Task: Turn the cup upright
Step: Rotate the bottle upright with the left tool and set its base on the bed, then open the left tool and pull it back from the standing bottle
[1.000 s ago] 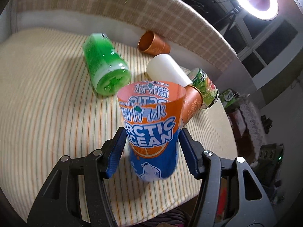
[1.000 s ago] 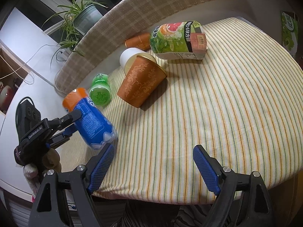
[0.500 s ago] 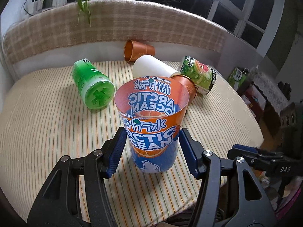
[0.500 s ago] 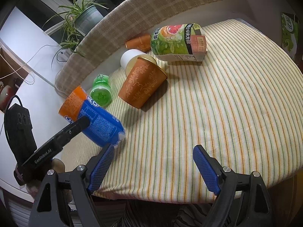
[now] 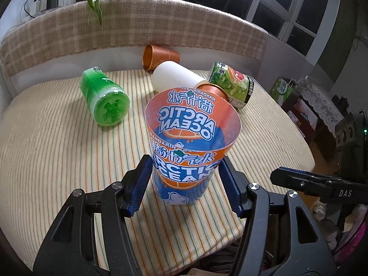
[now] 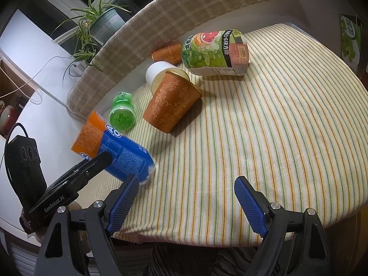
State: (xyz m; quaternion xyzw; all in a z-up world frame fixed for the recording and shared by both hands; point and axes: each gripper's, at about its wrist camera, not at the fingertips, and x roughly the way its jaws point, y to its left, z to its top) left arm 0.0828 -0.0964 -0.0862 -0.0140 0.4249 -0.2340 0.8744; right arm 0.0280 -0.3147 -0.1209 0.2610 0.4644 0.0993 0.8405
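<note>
Task object: Arctic Ocean cup (image 5: 188, 161), orange and blue, near the front edge of the striped tablecloth (image 5: 57, 142).
Cup attitude: from the left wrist view I read mouth up and base at the cloth. From the right wrist view the same cup (image 6: 115, 147) looks tilted, mouth away from me, so I judge it not yet fully vertical.
Left gripper (image 5: 187, 181): both blue pads are pressed against the cup wall, 1 on each side, below the rim. It is clamped on the cup.
Right gripper (image 6: 186, 204): jaws spread wide, nothing between them, hovering over bare cloth.
Key relation: the cup lies straight ahead of the left gripper, between its fingers, long axis rising across the finger line. The left hand is nearer; the right gripper is well apart, to the cup's right.
Base contact: I cannot tell whether the base sits flat.
Next move, my judgement: level the axis, seat the base, then release.
Neighbours: green bottle (image 5: 104, 99) and patterned brown cup (image 6: 172, 103) lie near.
</note>
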